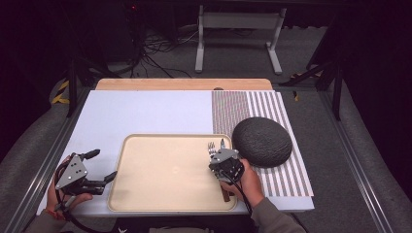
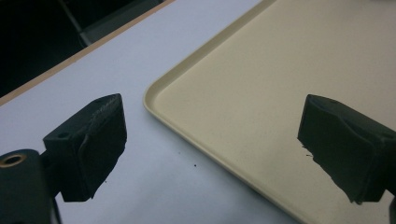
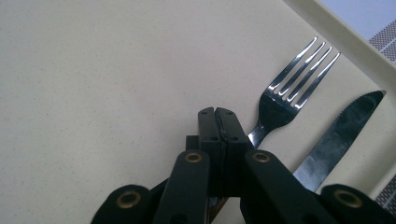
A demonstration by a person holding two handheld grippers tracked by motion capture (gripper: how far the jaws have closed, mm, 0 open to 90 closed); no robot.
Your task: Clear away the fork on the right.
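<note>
Silver metal fork (image 3: 292,86) and steel knife (image 3: 343,130) lie at the beige plastic tray's (image 1: 145,194) right edge; right gripper (image 1: 224,156) fingers closed on the fork's handle, left gripper (image 1: 103,166) fingers wide open, empty.

A white-topped table (image 1: 121,116) carries a beige tray (image 1: 165,170) near its front edge. A striped mat (image 1: 262,104) under a dark round cushion (image 1: 262,141) lies beside the tray.

The fork (image 3: 285,93) and knife (image 3: 341,135) are polished, mirror-bright metal. The tray (image 1: 145,194) is smooth matt beige plastic. The dark round cushion (image 1: 262,141) looks rough-woven, and the striped mat (image 1: 257,104) looks like cloth.
</note>
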